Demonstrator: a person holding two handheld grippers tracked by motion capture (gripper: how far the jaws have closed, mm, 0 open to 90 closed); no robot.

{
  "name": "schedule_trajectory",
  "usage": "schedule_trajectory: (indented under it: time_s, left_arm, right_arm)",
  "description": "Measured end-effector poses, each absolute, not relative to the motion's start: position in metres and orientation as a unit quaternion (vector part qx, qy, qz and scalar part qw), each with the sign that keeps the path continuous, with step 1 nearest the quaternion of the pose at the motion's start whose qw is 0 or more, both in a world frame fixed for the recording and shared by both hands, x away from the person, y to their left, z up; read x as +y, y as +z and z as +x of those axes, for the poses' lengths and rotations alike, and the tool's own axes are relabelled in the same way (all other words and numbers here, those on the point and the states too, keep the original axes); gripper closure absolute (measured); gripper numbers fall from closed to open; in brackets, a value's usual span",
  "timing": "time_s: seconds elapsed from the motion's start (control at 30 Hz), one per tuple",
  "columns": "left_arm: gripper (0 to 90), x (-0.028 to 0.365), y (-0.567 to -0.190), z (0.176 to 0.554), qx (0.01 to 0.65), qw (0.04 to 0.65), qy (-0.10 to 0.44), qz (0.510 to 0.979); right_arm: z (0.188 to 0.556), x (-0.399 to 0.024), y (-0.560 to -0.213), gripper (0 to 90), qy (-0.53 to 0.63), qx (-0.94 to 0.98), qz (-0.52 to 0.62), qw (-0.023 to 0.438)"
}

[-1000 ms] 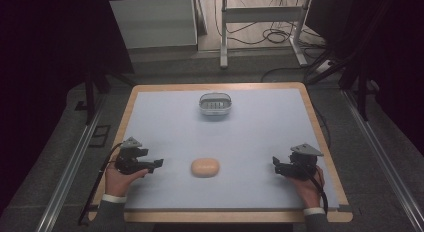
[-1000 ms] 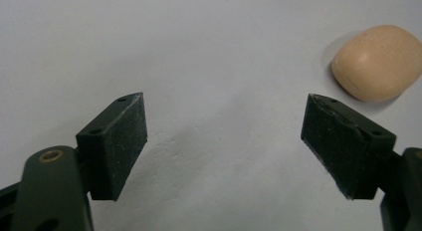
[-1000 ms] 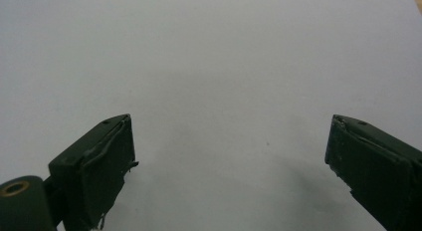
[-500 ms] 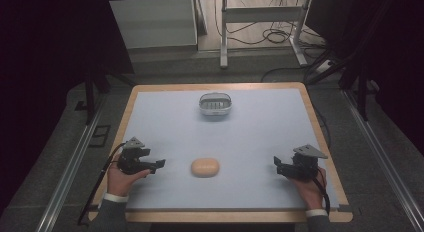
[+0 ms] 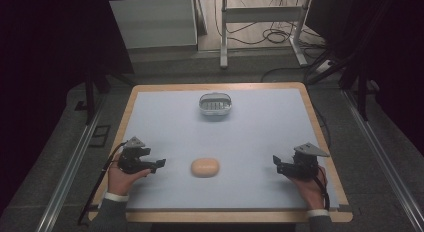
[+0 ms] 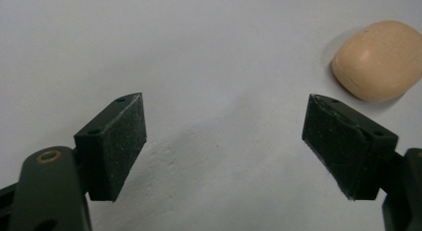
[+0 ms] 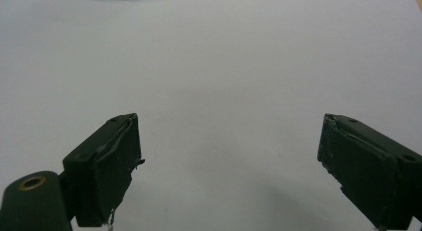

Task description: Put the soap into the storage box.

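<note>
A peach oval soap bar (image 5: 205, 167) lies on the pale blue mat near the front middle of the table. My left gripper (image 5: 159, 164) rests to its left, held by a hand and pointing at the bar, with its jaws open. In the left gripper view the soap bar (image 6: 379, 59) lies ahead at the upper right, beyond the open gripper (image 6: 224, 136), which holds nothing. My right gripper (image 5: 276, 164) sits at the front right and points left. It is open and empty over bare mat (image 7: 231, 156).
A small grey oval dish (image 5: 215, 104) with a slotted insert stands at the back middle of the mat. The wooden table rim (image 5: 320, 127) frames the mat. Dark floor, rails and a metal stand with cables lie beyond.
</note>
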State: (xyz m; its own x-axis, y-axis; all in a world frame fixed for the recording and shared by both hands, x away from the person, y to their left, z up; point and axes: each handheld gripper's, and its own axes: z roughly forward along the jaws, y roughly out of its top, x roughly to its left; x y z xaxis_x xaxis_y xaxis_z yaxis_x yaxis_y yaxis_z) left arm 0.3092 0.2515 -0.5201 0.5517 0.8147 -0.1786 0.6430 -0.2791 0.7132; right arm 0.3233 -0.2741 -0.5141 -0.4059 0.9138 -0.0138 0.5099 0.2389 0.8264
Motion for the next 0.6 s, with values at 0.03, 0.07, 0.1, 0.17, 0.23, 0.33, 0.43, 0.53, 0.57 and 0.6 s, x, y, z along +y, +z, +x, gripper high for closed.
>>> schedule_trajectory:
  time_s: [0.03,0.07,0.1,0.17,0.23,0.33,0.43,0.53,0.57,0.6]
  left_arm:
    - [17.8,0.251,-0.520,0.309,0.460,0.386,0.111,0.792]
    - [17.8,0.251,-0.520,0.310,0.459,0.386,0.111,0.792]
    - [17.8,0.251,-0.520,0.310,0.459,0.387,0.110,0.792]
    - [17.8,0.250,-0.520,0.310,0.458,0.386,0.110,0.793]
    - [17.7,0.249,-0.520,0.310,0.457,0.387,0.108,0.794]
    - [17.5,0.248,-0.520,0.310,0.456,0.386,0.106,0.795]
    - [17.2,0.249,-0.520,0.310,0.456,0.384,0.105,0.796]
    - [17.2,0.249,-0.519,0.310,0.455,0.385,0.107,0.796]
    - [17.2,0.250,-0.519,0.310,0.455,0.385,0.108,0.796]
    - [17.4,0.250,-0.519,0.310,0.454,0.385,0.108,0.796]
  right_arm:
    - [0.323,-0.272,-0.513,10.1,0.390,0.746,0.475,0.256]
    - [0.324,-0.270,-0.512,10.1,0.394,0.750,0.469,0.251]
    - [0.324,-0.269,-0.511,10.1,0.395,0.752,0.465,0.248]
    - [0.325,-0.265,-0.509,10.1,0.397,0.758,0.457,0.242]
    - [0.325,-0.260,-0.506,10.1,0.398,0.763,0.450,0.238]
    - [0.327,-0.253,-0.500,10.4,0.399,0.773,0.436,0.231]
    - [0.327,-0.246,-0.492,11.4,0.398,0.782,0.421,0.229]
    - [0.328,-0.238,-0.487,11.4,0.399,0.789,0.408,0.228]
    - [0.329,-0.236,-0.486,11.5,0.398,0.792,0.404,0.226]
    - [0.329,-0.234,-0.485,11.4,0.399,0.792,0.403,0.225]
